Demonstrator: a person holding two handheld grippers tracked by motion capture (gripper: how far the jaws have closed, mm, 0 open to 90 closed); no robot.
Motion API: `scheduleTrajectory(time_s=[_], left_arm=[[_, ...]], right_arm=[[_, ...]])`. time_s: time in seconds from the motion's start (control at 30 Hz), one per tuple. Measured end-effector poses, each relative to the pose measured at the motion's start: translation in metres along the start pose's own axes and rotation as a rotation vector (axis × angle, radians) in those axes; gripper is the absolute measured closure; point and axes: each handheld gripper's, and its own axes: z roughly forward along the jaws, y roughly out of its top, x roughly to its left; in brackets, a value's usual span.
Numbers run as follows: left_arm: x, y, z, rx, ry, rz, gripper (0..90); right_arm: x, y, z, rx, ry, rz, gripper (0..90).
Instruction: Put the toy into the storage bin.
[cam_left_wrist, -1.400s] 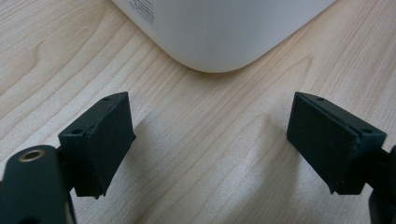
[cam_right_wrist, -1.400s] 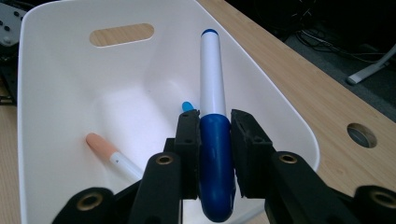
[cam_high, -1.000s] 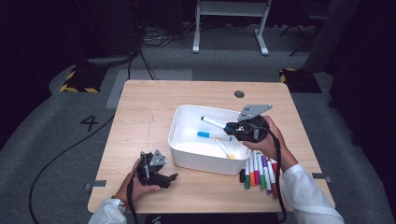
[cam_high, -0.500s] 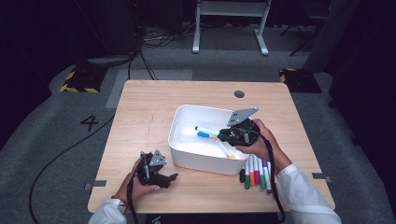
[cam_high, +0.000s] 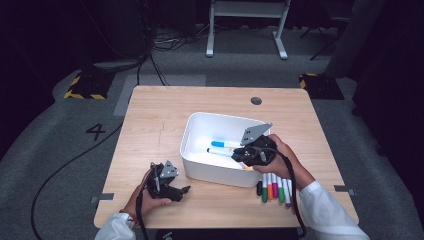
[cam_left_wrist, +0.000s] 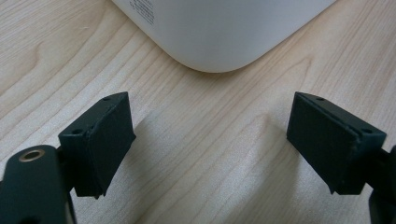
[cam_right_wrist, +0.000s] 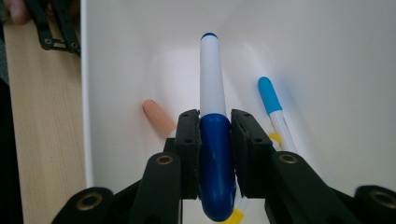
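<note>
A white bin (cam_high: 200, 162) stands mid-table. My right gripper (cam_high: 236, 155) reaches into it from the right, shut on a marker (cam_high: 219, 152) with a dark blue cap and white barrel. In the right gripper view the pads squeeze the dark blue cap (cam_right_wrist: 214, 158) and the barrel points away, low over the bin's floor. A light blue marker (cam_right_wrist: 272, 103) and a peach-capped one (cam_right_wrist: 156, 115) lie in the bin. My left gripper (cam_high: 184, 190) rests on the table by the bin's front left corner (cam_left_wrist: 219, 37), jaws open with bare wood between them.
Several coloured markers (cam_high: 275, 189) lie in a row on the table just right of the bin's front corner, under my right wrist. The wooden table (cam_high: 150, 125) has free room on its left half and along the far edge.
My right gripper has carried the dark blue marker left and down, from above the bin's right rim to low inside it. The left gripper has stayed put.
</note>
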Motion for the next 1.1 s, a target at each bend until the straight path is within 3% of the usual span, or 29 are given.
scheduleTrajectory(time_s=[0.2,0.43,0.5,0.6,0.77,0.9,1.1], left_arm=[[0.0,0.0,0.0,0.0,0.0,0.002,14.8],[0.0,0.0,0.0,0.0,0.0,0.001,14.9],[0.0,0.0,0.0,0.0,-0.001,0.0,14.9],[0.0,0.0,0.0,-0.001,-0.003,-0.002,14.9],[0.0,0.0,0.0,0.0,-0.003,-0.001,14.9],[0.0,0.0,0.0,0.0,-0.003,-0.001,14.9],[0.0,0.0,0.0,0.001,-0.002,-0.002,14.8]], right_arm=[[0.009,0.001,0.001,0.017,0.031,-0.029,73.6],[0.008,0.0,0.001,0.021,0.046,-0.015,73.9],[0.006,-0.001,0.0,0.008,0.024,-0.003,65.0],[0.004,-0.003,-0.006,-0.021,0.004,0.014,60.5],[0.0,-0.011,-0.026,-0.097,-0.071,0.063,49.5],[-0.001,-0.025,-0.05,-0.142,-0.139,0.081,41.6],[0.001,-0.057,-0.082,-0.197,-0.235,0.147,35.9]])
